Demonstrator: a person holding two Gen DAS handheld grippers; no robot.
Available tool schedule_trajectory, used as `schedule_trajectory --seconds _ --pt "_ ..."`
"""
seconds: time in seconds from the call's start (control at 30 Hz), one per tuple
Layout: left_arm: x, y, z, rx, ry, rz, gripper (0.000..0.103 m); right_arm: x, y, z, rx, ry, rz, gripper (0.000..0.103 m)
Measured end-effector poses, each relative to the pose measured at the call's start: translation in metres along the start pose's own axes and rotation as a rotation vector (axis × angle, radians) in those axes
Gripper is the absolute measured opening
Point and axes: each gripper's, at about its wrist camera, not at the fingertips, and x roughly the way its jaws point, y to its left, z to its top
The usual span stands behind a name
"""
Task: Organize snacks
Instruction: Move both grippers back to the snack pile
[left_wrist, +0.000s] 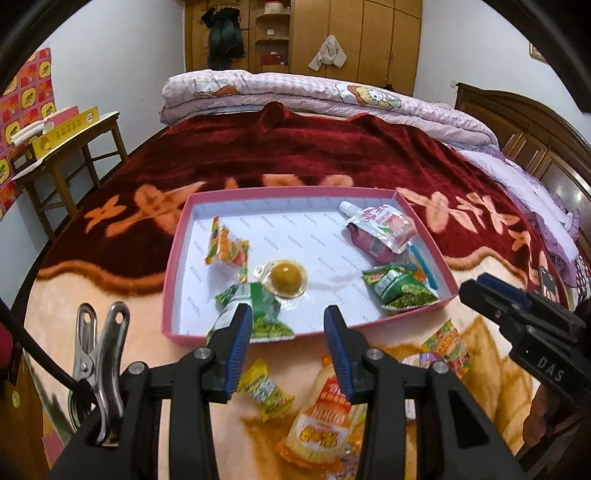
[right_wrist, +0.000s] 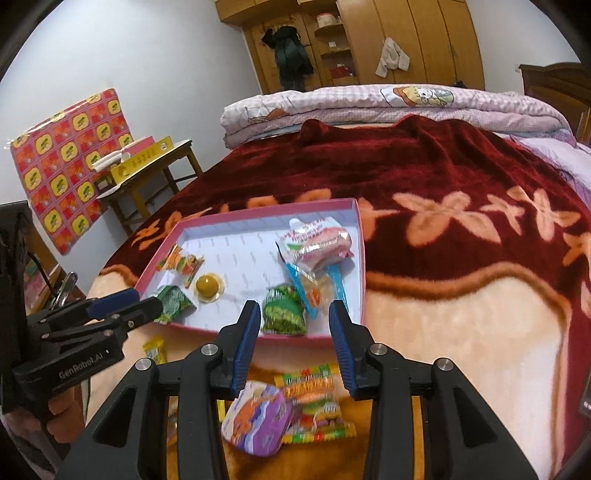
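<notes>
A shallow pink box (left_wrist: 177, 258) (right_wrist: 364, 258) lies on the bed blanket. It holds a yellow jelly cup (left_wrist: 284, 275) (right_wrist: 207, 285), a burger gummy pack (left_wrist: 225, 247), a pink pouch (left_wrist: 380, 229) (right_wrist: 317, 240) and two green pea packs (left_wrist: 255, 310) (right_wrist: 284, 314). My left gripper (left_wrist: 288, 321) (right_wrist: 147, 301) hovers open over the box's near edge, holding nothing. My right gripper (right_wrist: 294, 317) (left_wrist: 474, 286) hangs open over the near right corner, also holding nothing. On the blanket under the grippers lie an orange pouch (left_wrist: 321, 417), a yellow-green pack (left_wrist: 266, 387), a purple pack (right_wrist: 258, 417) and a colourful gummy pack (right_wrist: 314, 398).
A folded checked quilt (left_wrist: 295, 92) lies at the far end of the bed. A wooden side table (left_wrist: 70, 136) with a yellow carton stands at the left. A headboard (left_wrist: 535, 122) borders the right. A metal clip (left_wrist: 96, 350) hangs by my left gripper.
</notes>
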Motion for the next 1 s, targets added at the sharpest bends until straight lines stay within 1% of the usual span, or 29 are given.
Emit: schedule_trajectory --seconds 0.2,0.43,0.77,1.0 --pt "-0.003 0.014 -0.015 -0.034 0.020 0.020 0.042 -0.001 -0.003 -0.017 0.010 0.033 -0.005 0.040" --pt "-0.002 0.026 -0.027 -0.066 0.040 0.024 0.042 -0.005 -0.007 -0.028 0.020 0.048 -0.009 0.040" --pt "0.011 0.029 -0.042 -0.075 0.080 0.022 0.042 -0.003 -0.012 -0.043 0.026 0.083 -0.009 0.040" --pt "0.018 0.026 -0.047 -0.071 0.091 0.023 0.042 0.002 -0.013 -0.050 0.026 0.103 -0.008 0.040"
